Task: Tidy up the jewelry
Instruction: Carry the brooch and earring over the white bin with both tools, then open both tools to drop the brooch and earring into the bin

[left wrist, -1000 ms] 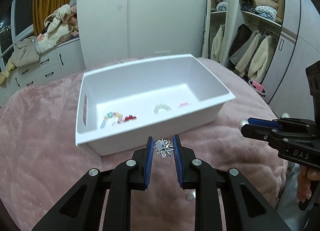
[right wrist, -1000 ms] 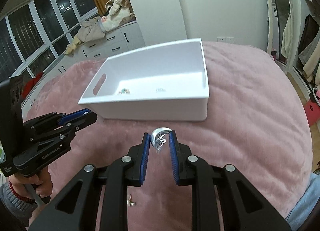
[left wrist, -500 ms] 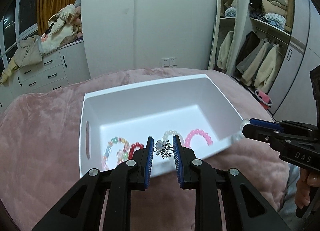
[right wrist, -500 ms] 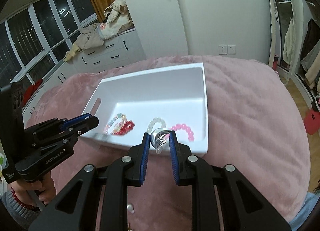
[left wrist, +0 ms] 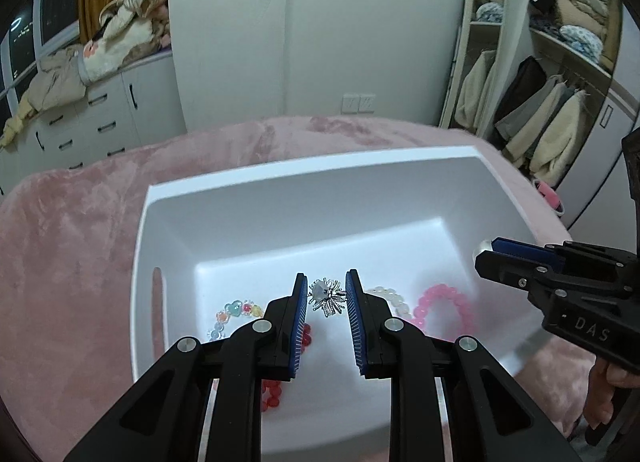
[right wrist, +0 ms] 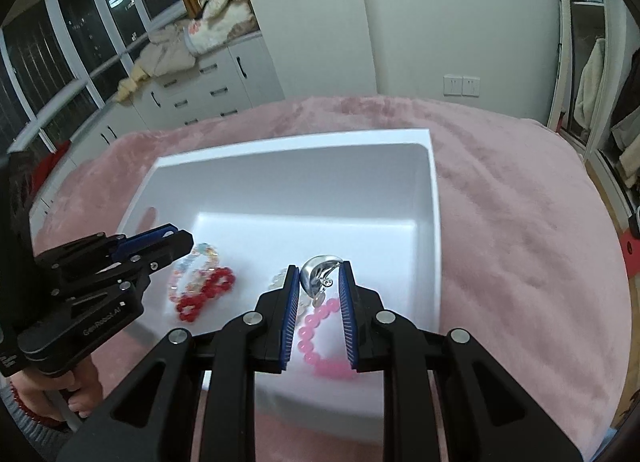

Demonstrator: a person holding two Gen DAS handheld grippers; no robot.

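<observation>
Left gripper (left wrist: 326,294) pinching a spiky silver brooch (left wrist: 327,298) at the very tips of its blue pads, so the piece hangs free and in plain sight of the camera. Right gripper (right wrist: 319,282) likewise clamped on a smooth silver earring (right wrist: 318,276), held by its rounded body at the fingertips, probably because so small a piece offers no other purchase. Both tilted steeply down over the white bin (left wrist: 240,189), which sits on the pink plush bedcover (left wrist: 72,246); brooch above the bin floor toward the near wall, about midway along it, earring above the near right corner. Already lying along that near wall: a pastel charm bracelet (left wrist: 230,312) and a red bead bracelet (right wrist: 206,290) toward the left end by the handle slot, a white bead bracelet (left wrist: 390,296) in the middle, a pink bead bracelet (left wrist: 444,308) toward the right. Reads as carrying the last small pieces over the rim for dropping in: held high enough to clear the wall, side by side but apart, so that neither tool fouls the other. Not yet released; a drop from here could send the earring bouncing among the beads, so lowering first looks wise. Whether further pieces remain on the bedcover cannot be told
</observation>
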